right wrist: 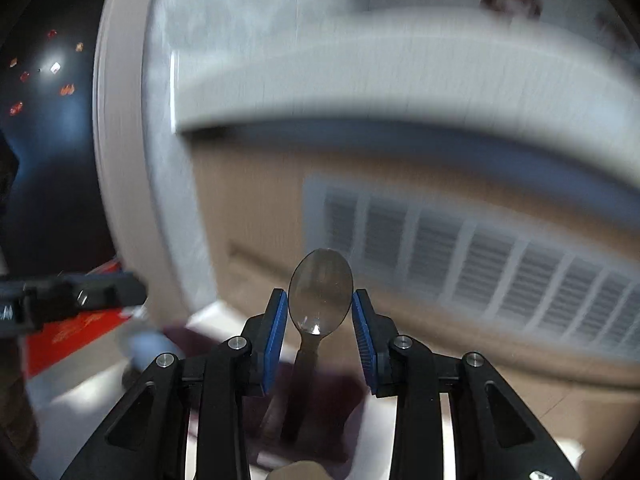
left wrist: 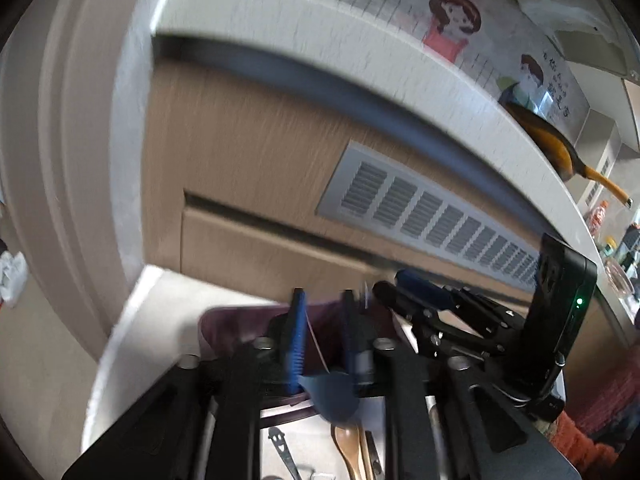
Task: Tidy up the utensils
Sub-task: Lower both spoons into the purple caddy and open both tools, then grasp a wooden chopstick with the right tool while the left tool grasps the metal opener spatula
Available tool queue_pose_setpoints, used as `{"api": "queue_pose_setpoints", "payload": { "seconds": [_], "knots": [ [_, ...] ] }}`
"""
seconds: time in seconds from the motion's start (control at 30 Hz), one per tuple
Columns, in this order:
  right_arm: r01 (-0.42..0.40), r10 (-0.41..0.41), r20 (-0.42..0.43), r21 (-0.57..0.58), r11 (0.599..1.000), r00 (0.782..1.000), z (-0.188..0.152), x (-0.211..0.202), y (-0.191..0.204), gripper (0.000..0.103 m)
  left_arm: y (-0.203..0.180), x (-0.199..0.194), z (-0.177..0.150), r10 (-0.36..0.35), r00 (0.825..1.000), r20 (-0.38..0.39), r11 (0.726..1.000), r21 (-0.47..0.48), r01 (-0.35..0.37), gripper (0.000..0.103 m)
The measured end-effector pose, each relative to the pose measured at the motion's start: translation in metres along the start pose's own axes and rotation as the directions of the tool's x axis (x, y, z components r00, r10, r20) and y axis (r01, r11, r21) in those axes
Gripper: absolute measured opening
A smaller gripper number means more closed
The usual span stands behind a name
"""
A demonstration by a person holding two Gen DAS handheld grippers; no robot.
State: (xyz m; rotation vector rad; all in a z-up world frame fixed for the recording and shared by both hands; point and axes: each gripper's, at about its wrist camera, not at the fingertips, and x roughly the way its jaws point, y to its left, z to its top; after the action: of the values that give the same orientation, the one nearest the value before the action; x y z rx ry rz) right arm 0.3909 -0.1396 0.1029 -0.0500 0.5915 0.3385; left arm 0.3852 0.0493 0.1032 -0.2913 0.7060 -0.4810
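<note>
My right gripper (right wrist: 320, 308) is shut on a metal spoon (right wrist: 320, 294), its bowl upright between the blue pads and its dark handle hanging down. My left gripper (left wrist: 322, 334) is shut on a blue spoon-like utensil (left wrist: 332, 394) whose thin reddish handle runs up between the pads. Below it lie a wooden spoon (left wrist: 348, 444) and a dark metal utensil (left wrist: 282, 450) on a white surface. A dark purple container (left wrist: 224, 324) sits just beyond the left fingers. The right gripper also shows in the left wrist view (left wrist: 404, 284).
A wooden cabinet front with a grey vent grille (left wrist: 432, 216) fills the view ahead, under a white countertop edge (left wrist: 360, 52). An orange-handled pan (left wrist: 560, 148) rests on the counter at right. A red box (right wrist: 80, 328) lies at left.
</note>
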Motion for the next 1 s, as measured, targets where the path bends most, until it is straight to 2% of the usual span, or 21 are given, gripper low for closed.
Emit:
{"api": "queue_pose_setpoints", "payload": {
  "seconds": [0.03, 0.07, 0.13, 0.27, 0.33, 0.43, 0.6, 0.7, 0.83, 0.9, 0.93, 1.0],
  "knots": [
    [-0.006, 0.007, -0.028, 0.007, 1.000, 1.000, -0.004, 0.002, -0.002, 0.032, 0.001, 0.002, -0.003, 0.002, 1.000, -0.006, 1.000, -0.002, -0.002, 0.042],
    [0.003, -0.002, -0.040, 0.006, 1.000, 0.999, -0.006, 0.001, -0.003, 0.032, 0.001, 0.001, -0.007, 0.008, 1.000, -0.002, 1.000, -0.003, -0.008, 0.045],
    [0.031, -0.032, -0.050, -0.007, 0.999, 0.998, -0.011, -0.012, -0.004, 0.032, 0.001, -0.005, -0.012, 0.019, 1.000, 0.005, 1.000, -0.007, -0.019, 0.047],
    [0.028, -0.029, -0.053, -0.014, 1.000, 0.998, -0.019, -0.056, -0.004, 0.032, -0.002, -0.031, -0.028, 0.088, 0.994, 0.058, 0.996, 0.005, -0.089, 0.050],
    [0.056, -0.058, -0.104, -0.016, 0.998, 0.993, -0.036, -0.081, -0.007, 0.032, -0.002, -0.041, -0.040, 0.144, 0.987, 0.066, 0.989, 0.012, -0.145, 0.054],
    [0.099, -0.094, -0.207, 0.014, 0.995, 0.974, -0.075, -0.103, -0.013, 0.032, -0.002, -0.045, -0.068, 0.208, 0.978, 0.029, 0.978, 0.027, -0.209, 0.054],
    [0.172, -0.128, -0.360, 0.092, 0.981, 0.924, -0.152, -0.126, -0.024, 0.032, 0.004, -0.043, -0.118, 0.210, 0.976, -0.063, 0.978, 0.007, -0.210, 0.054],
    [0.221, -0.132, -0.428, 0.166, 0.961, 0.894, -0.191, -0.134, -0.029, 0.031, 0.002, -0.044, -0.143, 0.234, 0.968, -0.092, 0.972, 0.009, -0.235, 0.054],
    [0.237, -0.114, -0.456, 0.224, 0.945, 0.883, -0.214, -0.134, -0.029, 0.031, 0.000, -0.051, -0.166, 0.253, 0.962, -0.100, 0.967, 0.008, -0.254, 0.054],
    [0.250, -0.137, -0.435, 0.214, 0.944, 0.890, -0.216, -0.130, -0.024, 0.031, -0.002, -0.051, -0.175, 0.228, 0.966, -0.123, 0.973, 0.009, -0.229, 0.054],
    [0.247, -0.142, -0.430, 0.198, 0.949, 0.892, -0.216, -0.127, -0.021, 0.030, -0.002, -0.051, -0.177, 0.218, 0.966, -0.136, 0.976, 0.015, -0.218, 0.054],
    [0.224, -0.142, -0.421, 0.152, 0.963, 0.896, -0.215, -0.118, -0.012, 0.011, -0.008, -0.048, -0.181, 0.199, 0.966, -0.168, 0.980, 0.047, -0.193, 0.054]
  ]
}}
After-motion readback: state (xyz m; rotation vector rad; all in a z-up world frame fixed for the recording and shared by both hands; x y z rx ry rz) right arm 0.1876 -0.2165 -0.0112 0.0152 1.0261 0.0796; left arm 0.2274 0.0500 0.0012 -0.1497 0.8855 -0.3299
